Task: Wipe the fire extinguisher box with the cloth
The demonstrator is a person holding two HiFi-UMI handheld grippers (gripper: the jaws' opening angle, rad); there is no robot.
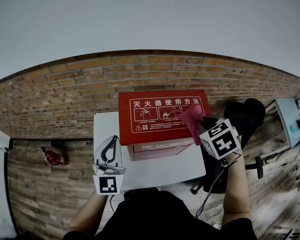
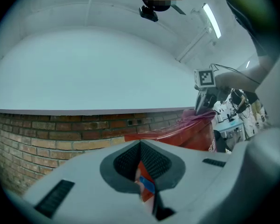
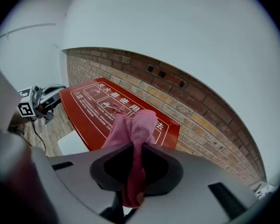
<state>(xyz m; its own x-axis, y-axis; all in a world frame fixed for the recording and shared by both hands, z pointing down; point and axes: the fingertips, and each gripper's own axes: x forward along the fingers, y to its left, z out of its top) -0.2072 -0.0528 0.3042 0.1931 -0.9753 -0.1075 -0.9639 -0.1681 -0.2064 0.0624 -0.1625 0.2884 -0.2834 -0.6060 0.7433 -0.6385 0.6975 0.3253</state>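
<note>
The left gripper (image 1: 111, 146) hangs beside the box's left edge, jaws together on nothing. The red fire extinguisher box (image 1: 150, 126) sits on a white table (image 1: 165, 170). At the right end of its lid lies the pink cloth (image 1: 192, 118), clamped in the right gripper (image 1: 205, 130) (mid-wipe, I judge). The next move calls for a firm sweep leftward across the printed lid.

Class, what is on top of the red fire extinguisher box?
A pink cloth, pinched in the right gripper, lies on the lid, at its right end. White instructions show beside it; print beneath it is covered.
</note>
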